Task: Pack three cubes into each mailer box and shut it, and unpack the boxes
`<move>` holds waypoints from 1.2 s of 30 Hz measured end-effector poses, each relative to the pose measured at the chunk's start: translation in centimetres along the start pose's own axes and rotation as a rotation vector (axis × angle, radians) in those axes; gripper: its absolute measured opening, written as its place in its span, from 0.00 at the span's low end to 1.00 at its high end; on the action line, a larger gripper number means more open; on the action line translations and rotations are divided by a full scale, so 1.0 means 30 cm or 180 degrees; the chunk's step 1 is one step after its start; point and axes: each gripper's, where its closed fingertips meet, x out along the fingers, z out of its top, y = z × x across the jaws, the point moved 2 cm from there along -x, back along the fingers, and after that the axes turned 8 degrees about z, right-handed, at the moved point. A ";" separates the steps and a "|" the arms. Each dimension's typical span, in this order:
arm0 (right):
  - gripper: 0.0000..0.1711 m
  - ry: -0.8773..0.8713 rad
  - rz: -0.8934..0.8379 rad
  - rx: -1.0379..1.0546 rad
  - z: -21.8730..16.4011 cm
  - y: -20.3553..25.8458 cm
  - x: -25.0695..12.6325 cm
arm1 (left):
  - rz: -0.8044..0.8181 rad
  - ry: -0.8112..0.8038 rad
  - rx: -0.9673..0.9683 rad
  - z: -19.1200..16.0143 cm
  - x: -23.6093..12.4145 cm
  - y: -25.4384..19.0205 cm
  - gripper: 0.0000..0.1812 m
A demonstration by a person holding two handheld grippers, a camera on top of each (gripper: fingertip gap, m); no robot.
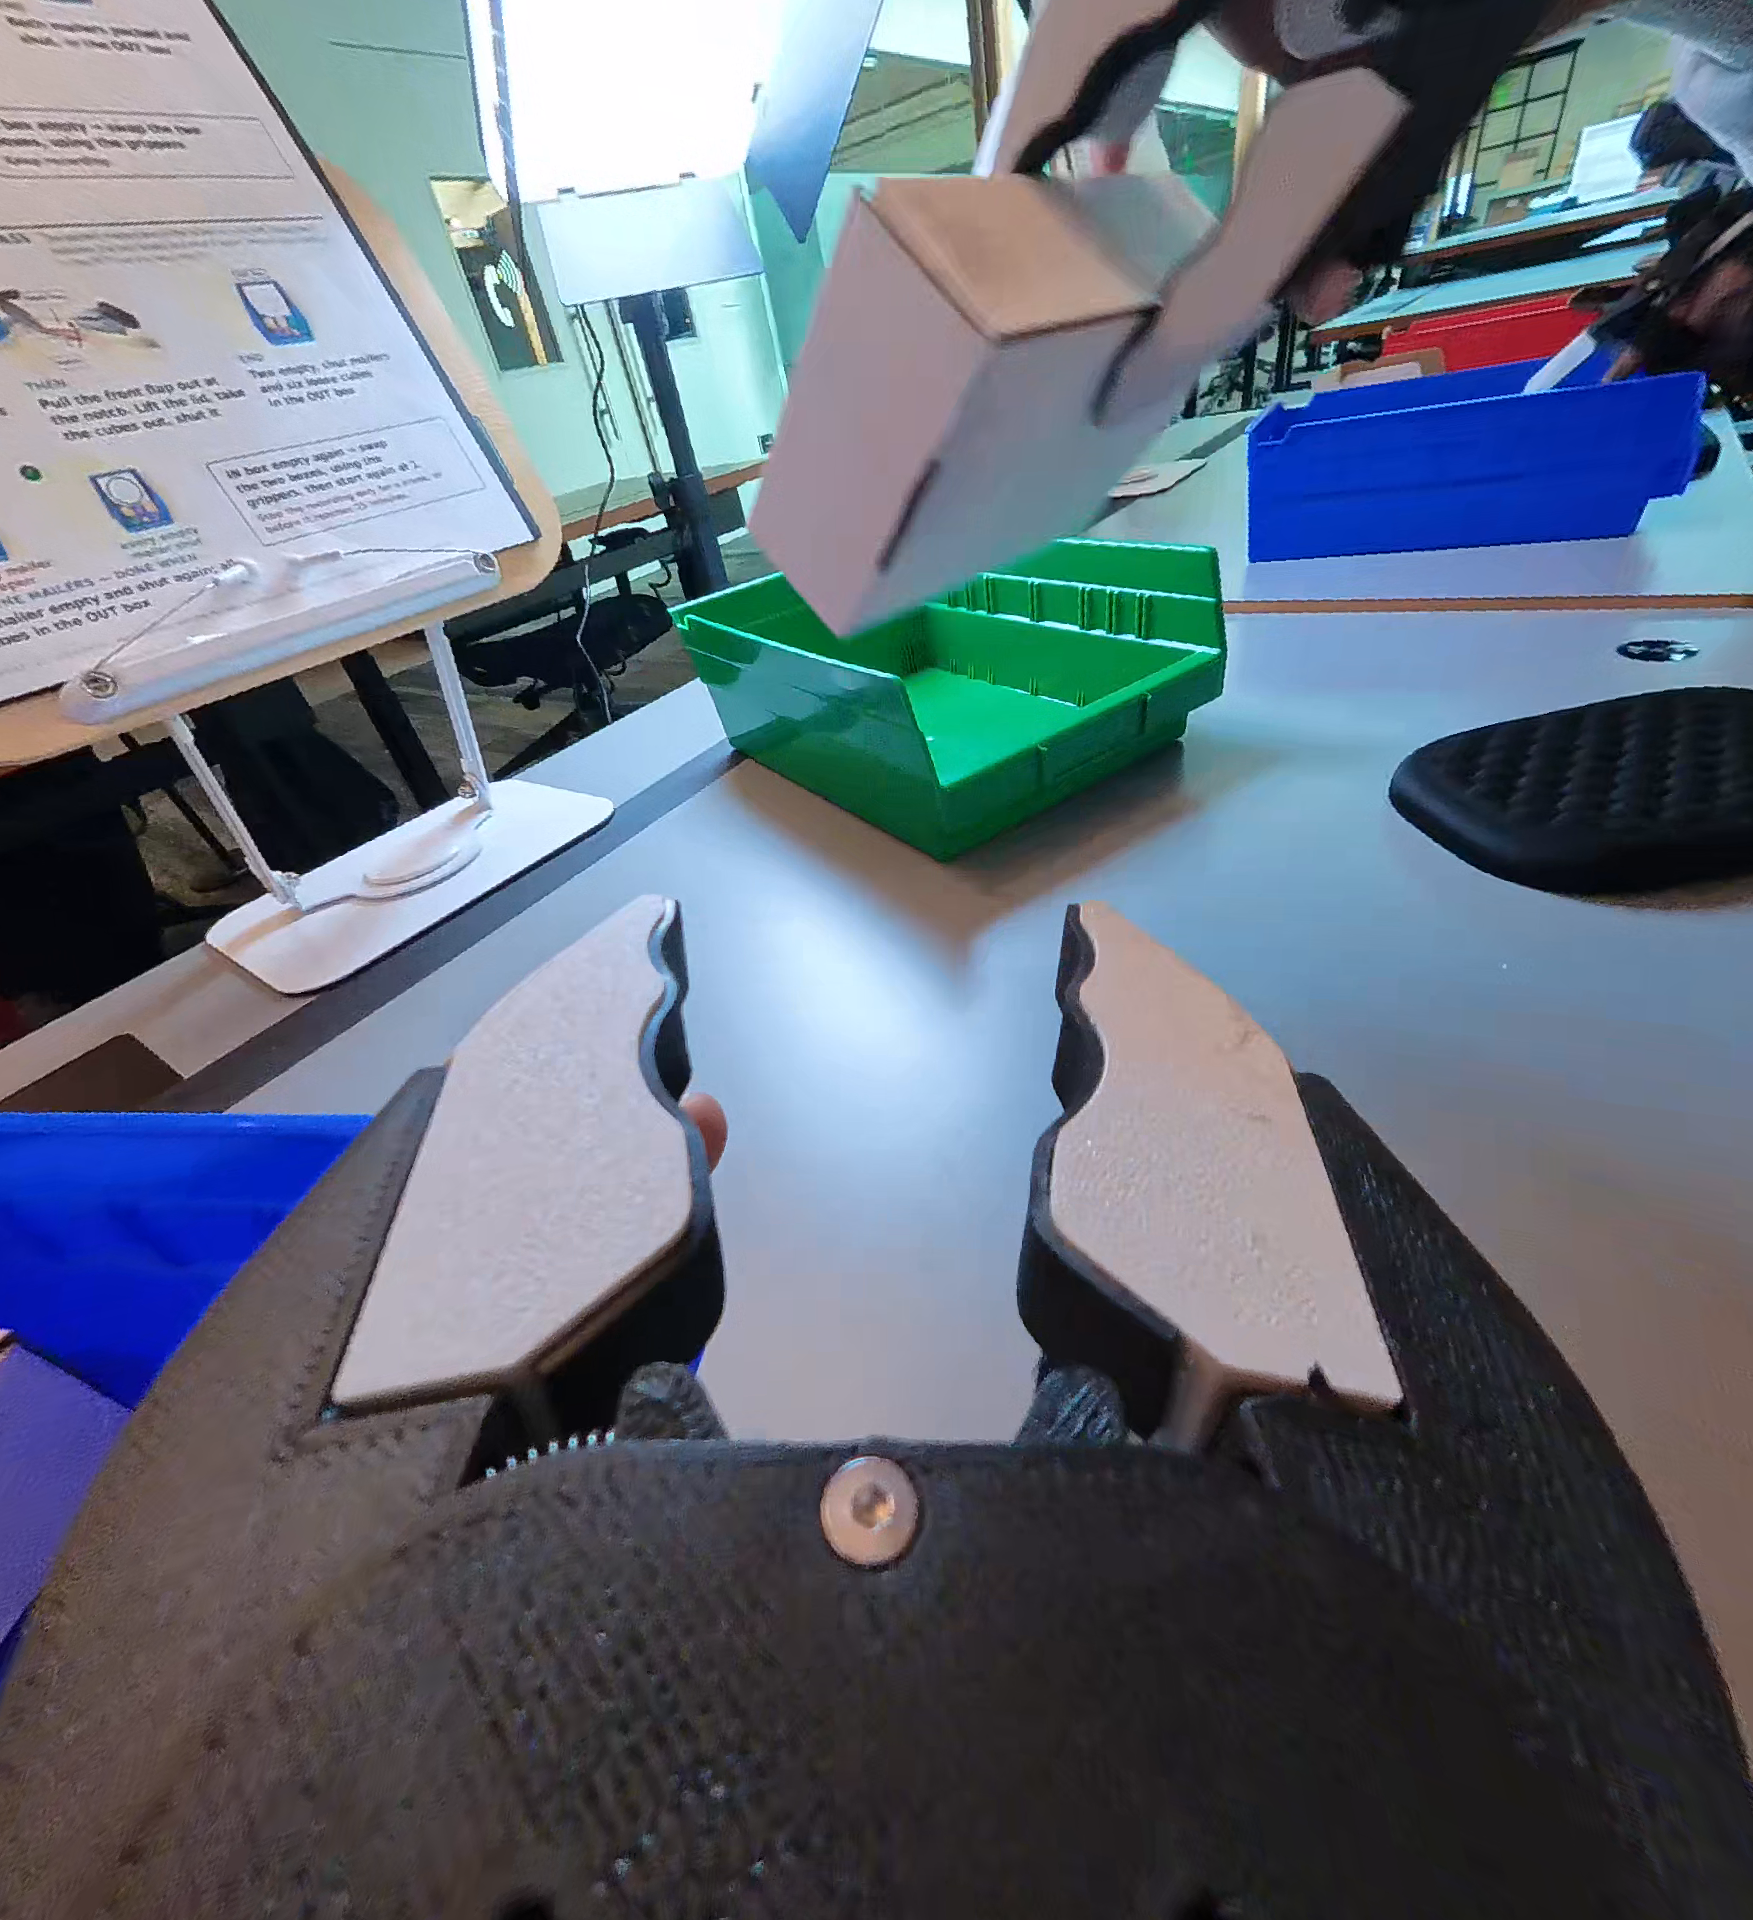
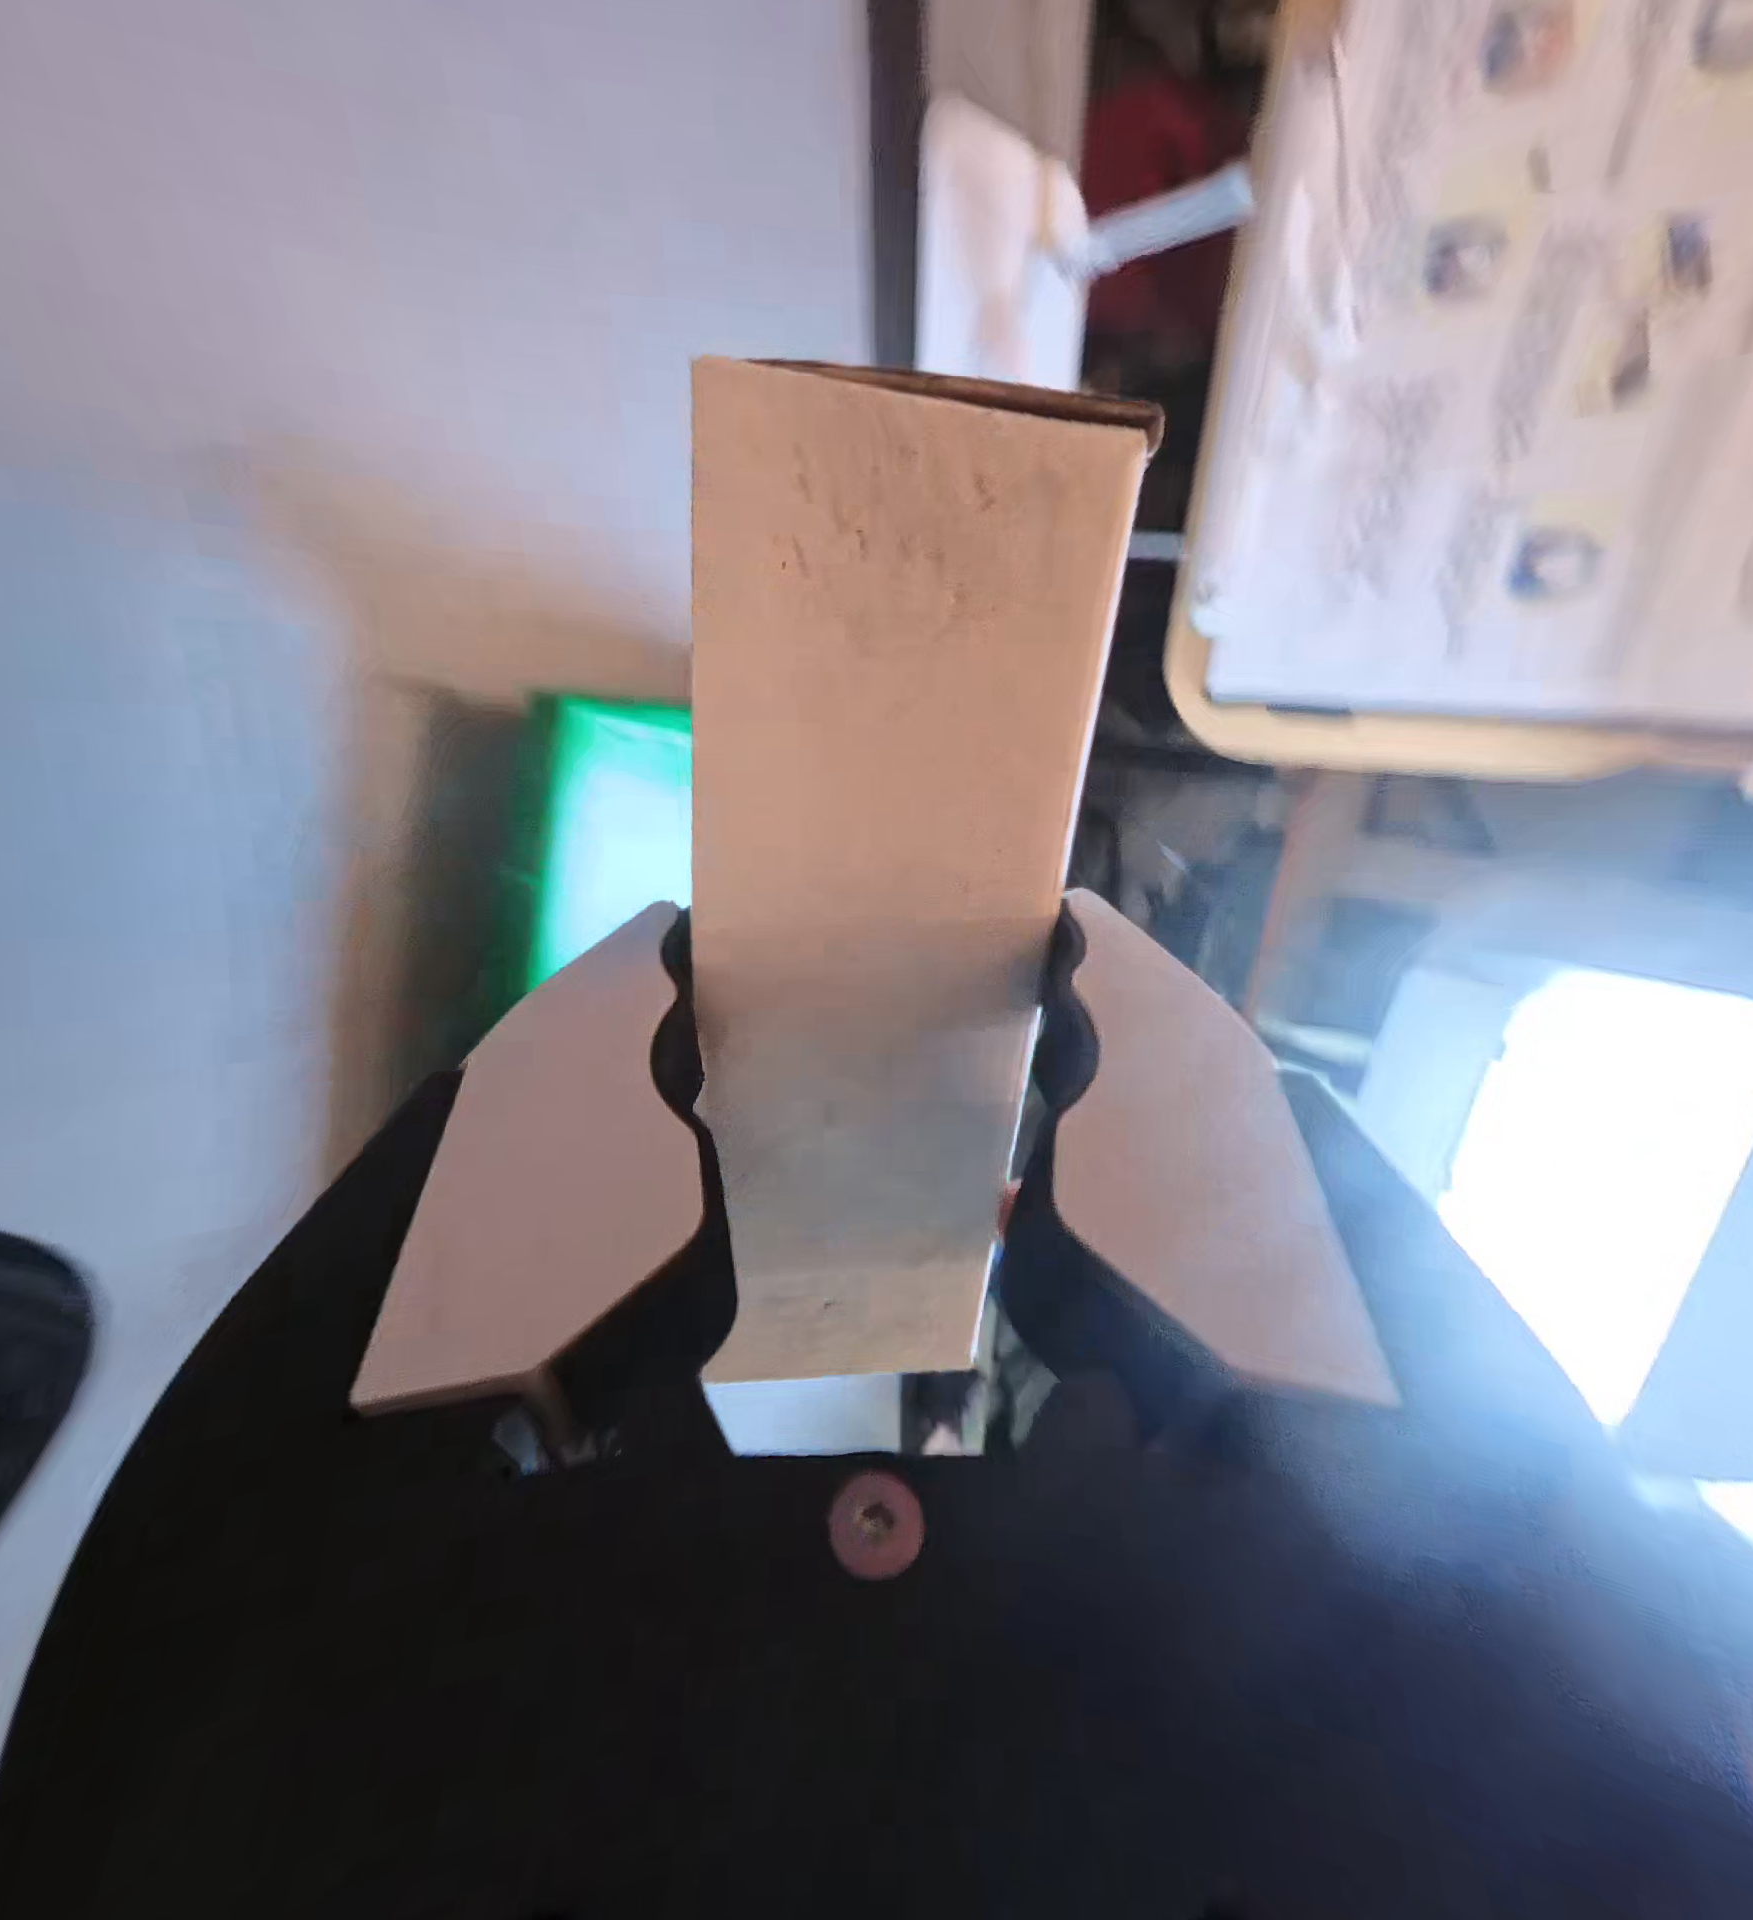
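Observation:
My right gripper (image 2: 867,935) is shut on a closed white mailer box (image 2: 882,727). In the left wrist view the same box (image 1: 965,416) hangs tilted in the air above the green bin (image 1: 955,717), held at its upper right by the right gripper (image 1: 1194,312). The green bin looks empty where its inside shows. My left gripper (image 1: 872,935) is open and empty, low over the grey table (image 1: 1267,1039), near of the green bin. No cubes are in view.
A blue bin (image 1: 1454,468) stands at the back right. Another blue bin (image 1: 103,1236) is at the near left, with a white flap at its edge. An instruction sheet on a white stand (image 1: 176,416) is at the left. A black pad (image 1: 1630,790) lies at the right. The tips of one gripper are about 25 cm away from the tips of the other.

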 end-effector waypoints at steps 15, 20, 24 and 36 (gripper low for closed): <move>0.42 0.1161 0.0014 0.0206 -0.507 -0.070 0.760 | 0.0022 0.0221 0.0253 -0.081 0.017 -0.029 0.35; 0.43 0.0821 0.0579 0.0719 -0.497 -0.064 0.783 | 0.0028 0.0292 0.0217 -0.103 0.029 -0.020 0.35; 0.43 0.0751 0.0796 0.0997 -0.491 -0.084 0.782 | 0.0026 0.0347 0.0173 -0.118 0.039 -0.018 0.34; 0.48 0.1122 0.0972 0.0635 -0.439 0.015 0.732 | 0.0062 0.0399 0.0251 -0.126 0.050 -0.036 0.33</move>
